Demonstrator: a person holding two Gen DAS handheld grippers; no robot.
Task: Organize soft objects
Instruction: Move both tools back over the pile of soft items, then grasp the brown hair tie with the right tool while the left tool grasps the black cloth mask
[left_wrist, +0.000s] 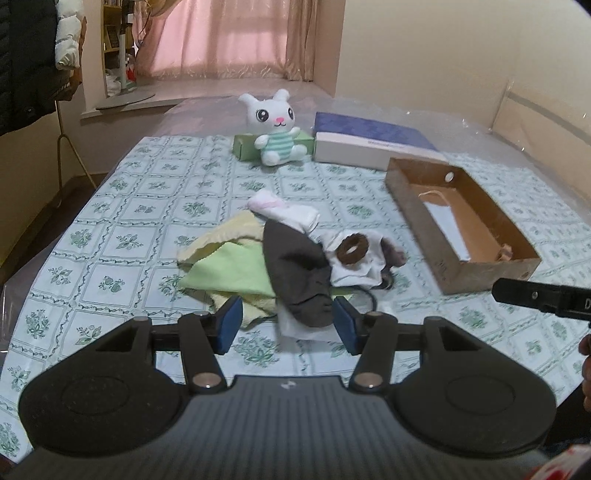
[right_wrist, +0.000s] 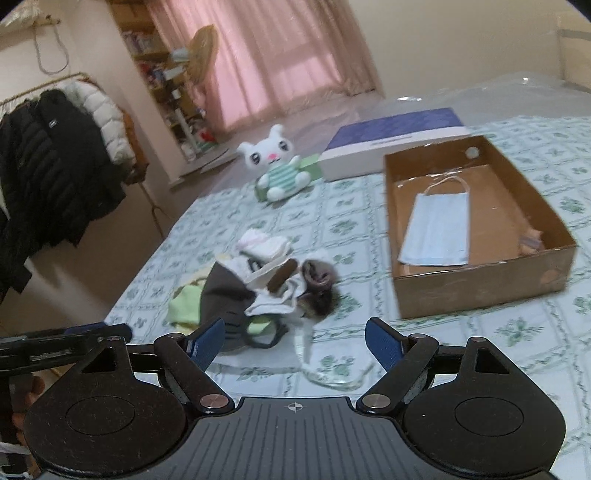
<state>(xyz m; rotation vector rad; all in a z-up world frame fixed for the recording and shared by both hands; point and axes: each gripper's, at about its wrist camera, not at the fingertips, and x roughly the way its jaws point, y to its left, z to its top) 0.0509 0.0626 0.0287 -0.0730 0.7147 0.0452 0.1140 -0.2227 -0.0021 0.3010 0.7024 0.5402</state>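
A heap of soft things lies mid-bed: yellow and green cloths (left_wrist: 229, 269), a dark grey cloth (left_wrist: 295, 273), white socks (left_wrist: 284, 214) and a brown ring (left_wrist: 352, 249) on white fabric. My left gripper (left_wrist: 288, 323) hovers at the heap's near edge, jaws open, and the pads do not press on the grey cloth seen between them. My right gripper (right_wrist: 295, 345) stands wide open over a white mask's loops (right_wrist: 332, 373), holding nothing. An open cardboard box (right_wrist: 480, 288) to the right holds a pale blue face mask (right_wrist: 439, 229).
A white plush bunny (left_wrist: 275, 125) sits against a green carton (left_wrist: 243, 146) at the far side, beside a blue-and-white flat box (left_wrist: 369, 144). The patterned sheet (left_wrist: 110, 258) ends at the bed's left edge. Coats (right_wrist: 55, 166) hang on a rack beyond.
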